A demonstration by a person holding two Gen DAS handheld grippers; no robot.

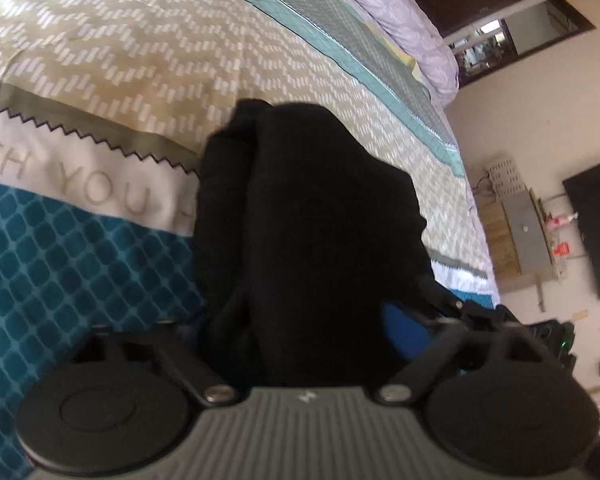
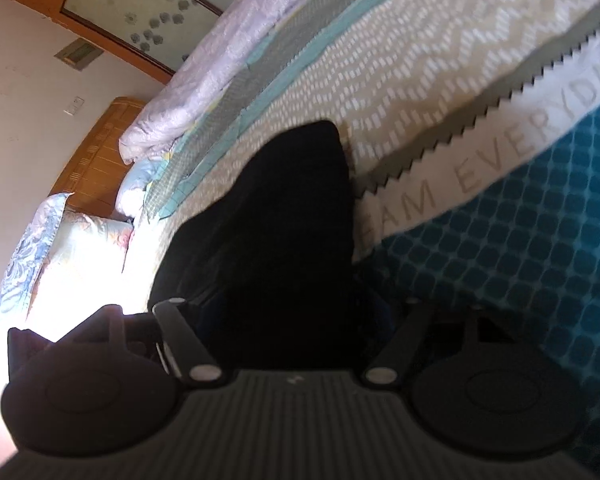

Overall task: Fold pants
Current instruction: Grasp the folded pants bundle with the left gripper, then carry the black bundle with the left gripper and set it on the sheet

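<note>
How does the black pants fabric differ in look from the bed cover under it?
The black pants are one plain dark colour, while the bed cover has many colours: beige zigzag, white lettering and teal lattice. The pants hang bunched and draped from both grippers, while the bed cover lies spread flat. The pants show almost no surface detail; the bed cover's patterns read clearly. Both are soft cloth.

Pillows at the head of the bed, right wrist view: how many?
2: a blue floral pillow at the far left edge, and a pale floral pillow just right of it, partly overexposed. More may be hidden.
</note>
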